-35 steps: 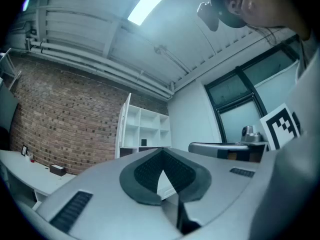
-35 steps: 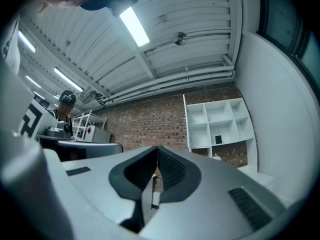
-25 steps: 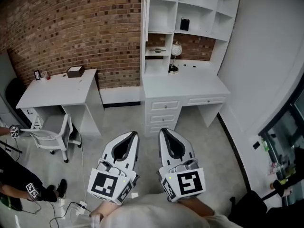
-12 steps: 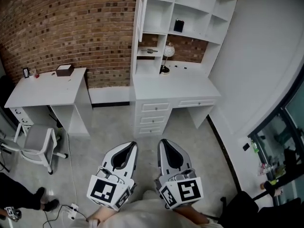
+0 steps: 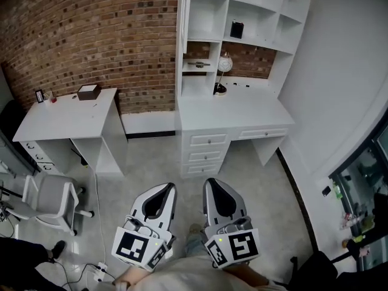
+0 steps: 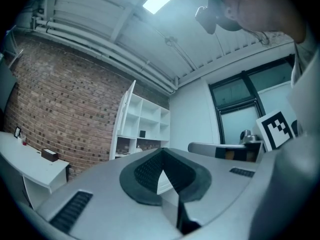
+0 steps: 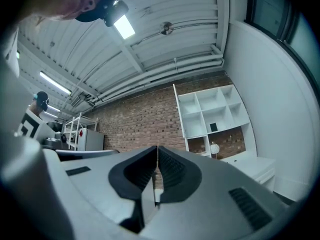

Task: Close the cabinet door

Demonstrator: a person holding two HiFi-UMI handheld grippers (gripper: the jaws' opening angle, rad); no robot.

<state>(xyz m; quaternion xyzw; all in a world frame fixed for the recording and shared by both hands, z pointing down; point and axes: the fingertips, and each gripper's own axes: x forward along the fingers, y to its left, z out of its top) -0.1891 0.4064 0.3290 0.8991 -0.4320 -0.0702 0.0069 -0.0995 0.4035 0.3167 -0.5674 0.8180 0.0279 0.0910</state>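
Grey floor (image 5: 267, 187) fills the lower half of the head view. A red-brown brick wall (image 5: 103, 35) closes the far side and a plain white wall (image 5: 339, 71) the right.

Against the brick stands a white desk (image 5: 236, 111) with a stack of drawers (image 5: 208, 140). A white shelf unit (image 5: 209, 17) of open compartments rises from the desk top. To its left is a smaller white desk (image 5: 66, 114), with a grey chair (image 5: 51, 196) in front of it.

The left gripper (image 5: 171, 185) and right gripper (image 5: 207, 180) are held side by side over the floor. Both point toward the drawers and are well apart from the furniture. Each carries its marker cube at the bottom edge of the view.

In the left gripper view the left gripper (image 6: 161, 150) has its jaws pressed together at the tips, with nothing between them. The right gripper (image 7: 157, 146) is likewise clenched and empty.

The cabinet door (image 5: 182, 14) is a slim white panel at the left upright of the shelf unit's upper part. It is swung outward into the room, so the head view shows it edge-on. From the left gripper view it stands angled away from the compartments, open.

Smaller items are a brown box (image 5: 88, 91) on the small desk, a round lamp (image 5: 225, 62) in a lower compartment, and a black object (image 5: 237, 30) in the compartment above it.
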